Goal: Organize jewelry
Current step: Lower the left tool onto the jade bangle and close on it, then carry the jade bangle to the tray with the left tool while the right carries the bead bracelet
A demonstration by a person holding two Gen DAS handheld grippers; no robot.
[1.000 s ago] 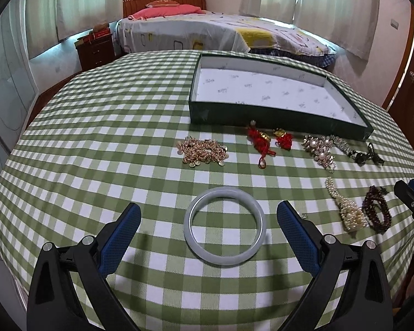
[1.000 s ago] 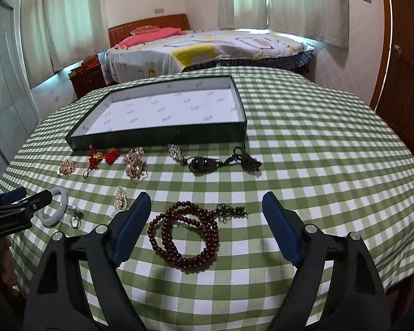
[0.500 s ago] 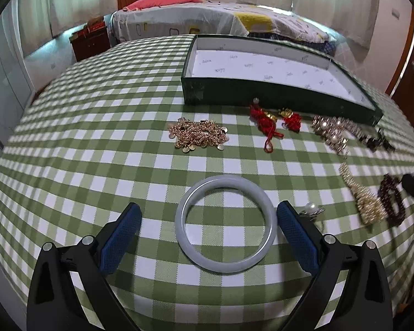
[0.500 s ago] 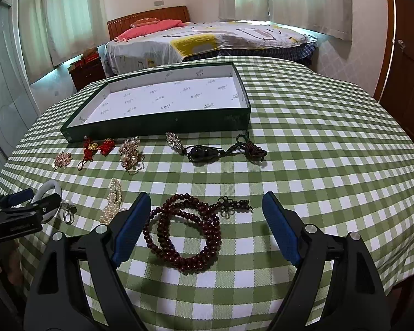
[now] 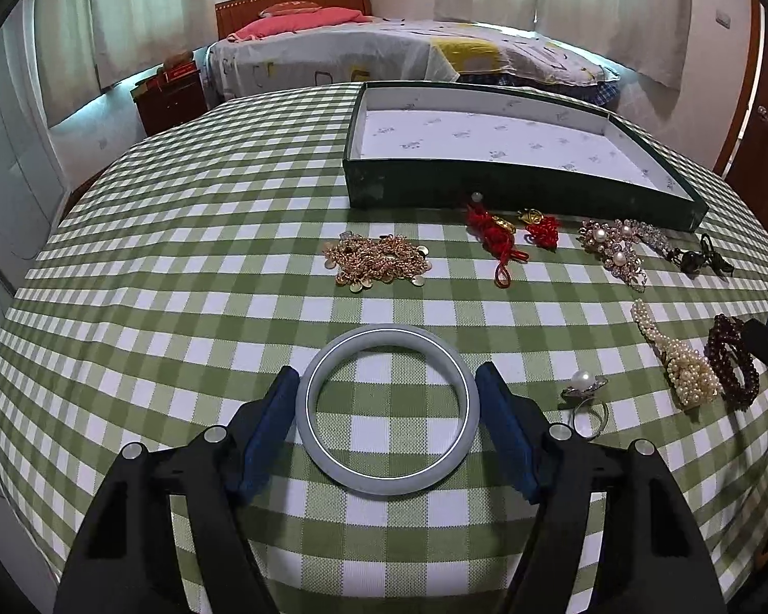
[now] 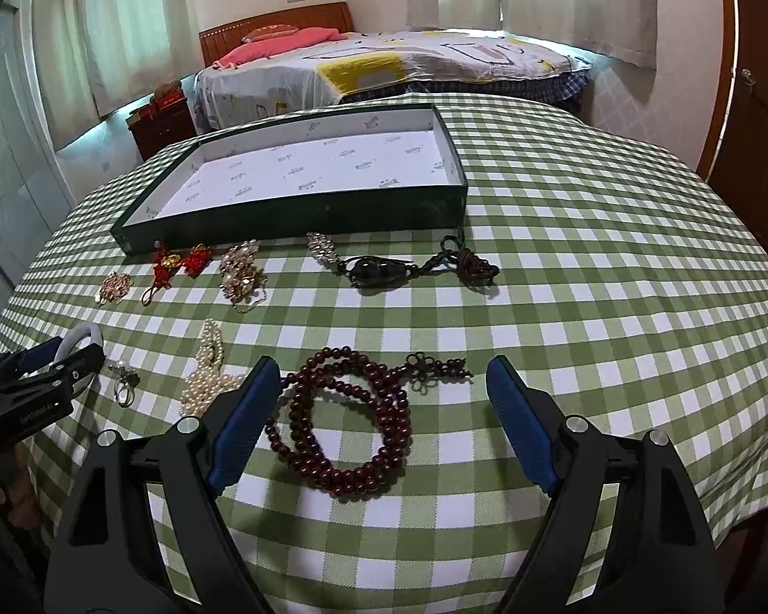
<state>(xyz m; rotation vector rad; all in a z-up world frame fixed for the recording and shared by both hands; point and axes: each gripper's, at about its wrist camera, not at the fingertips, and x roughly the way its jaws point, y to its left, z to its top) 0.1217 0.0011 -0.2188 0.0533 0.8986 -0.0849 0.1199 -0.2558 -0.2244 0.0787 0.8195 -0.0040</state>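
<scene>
Bedroom, checked table [image 5: 179,266]: left gripper [image 5: 388,412] has just closed onto bangle [image 5: 388,409], pads touching; tray [image 5: 435,181] at 12 o'clock, empty. Right gripper [image 6: 379,404] wide open over beads [image 6: 348,419]; grasp secured, transfer next

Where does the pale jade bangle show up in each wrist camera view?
Left wrist: bangle at lower centre, between the left gripper pads.
Right wrist: bangle at far left edge, partly hidden by that gripper.
Shared landmark: green tray behind the jewelry.

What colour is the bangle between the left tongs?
Pale grey-white, milky like jade. The bangle shows best in the left wrist view.
</scene>
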